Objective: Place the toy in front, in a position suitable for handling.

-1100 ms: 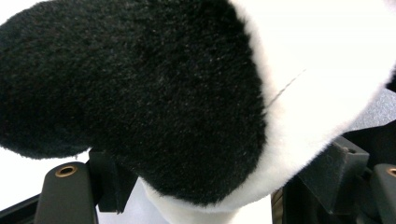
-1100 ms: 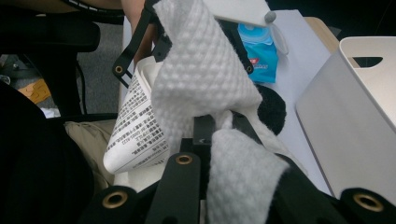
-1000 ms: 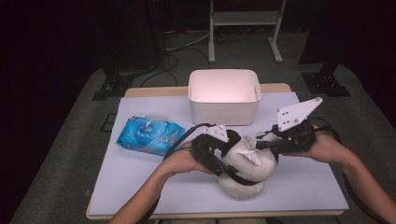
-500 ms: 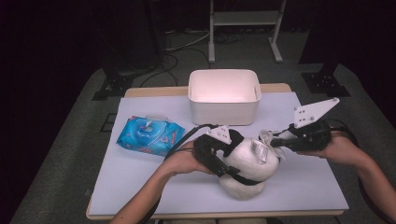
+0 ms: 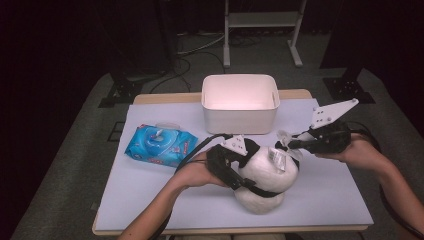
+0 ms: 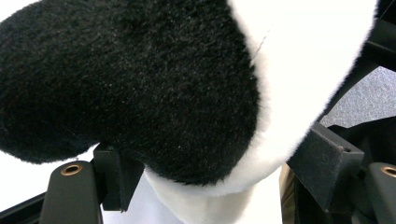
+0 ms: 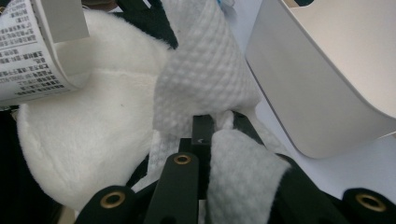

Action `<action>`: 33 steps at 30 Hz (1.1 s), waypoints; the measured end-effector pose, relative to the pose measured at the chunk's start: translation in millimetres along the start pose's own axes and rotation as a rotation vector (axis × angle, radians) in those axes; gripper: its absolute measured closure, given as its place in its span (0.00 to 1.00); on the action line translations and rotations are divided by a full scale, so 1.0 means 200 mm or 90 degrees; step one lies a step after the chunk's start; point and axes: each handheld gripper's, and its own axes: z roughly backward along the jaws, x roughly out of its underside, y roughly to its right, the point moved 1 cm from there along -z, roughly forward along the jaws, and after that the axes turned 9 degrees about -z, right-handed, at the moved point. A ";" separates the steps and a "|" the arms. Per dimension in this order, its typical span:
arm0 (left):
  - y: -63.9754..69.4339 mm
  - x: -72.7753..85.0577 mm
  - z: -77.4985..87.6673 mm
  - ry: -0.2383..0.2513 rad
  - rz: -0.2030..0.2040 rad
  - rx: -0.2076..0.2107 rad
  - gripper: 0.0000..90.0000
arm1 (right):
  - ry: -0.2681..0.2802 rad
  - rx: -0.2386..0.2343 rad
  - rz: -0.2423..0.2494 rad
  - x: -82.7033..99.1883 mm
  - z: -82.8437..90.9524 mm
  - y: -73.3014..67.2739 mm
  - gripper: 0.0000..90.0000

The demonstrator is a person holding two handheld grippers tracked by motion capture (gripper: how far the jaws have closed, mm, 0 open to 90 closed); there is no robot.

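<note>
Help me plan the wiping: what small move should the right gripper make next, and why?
Probably bring the wipe back onto the plush panda and rub its white fur. The right gripper pinches the wipe beside the toy, while the left gripper clamps the toy steady.

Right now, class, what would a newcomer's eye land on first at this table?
The fluffy black-and-white plush panda at the front centre, clamped by the left tongs. Beside it, the right tongs pinch a white textured wipe. Behind stands a white plastic tub.
</note>
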 end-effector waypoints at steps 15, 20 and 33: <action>0.01 -0.04 -0.02 -0.003 -0.010 0.000 0.27 | 0.003 -0.053 0.043 -0.09 -0.02 -0.14 0.90; 0.00 -0.05 -0.03 -0.002 -0.009 -0.002 0.27 | 0.020 -0.078 0.057 -0.15 -0.02 -0.19 0.90; 0.00 -0.05 -0.05 0.007 -0.004 0.009 0.27 | 0.007 -0.092 0.050 -0.07 0.07 -0.21 0.90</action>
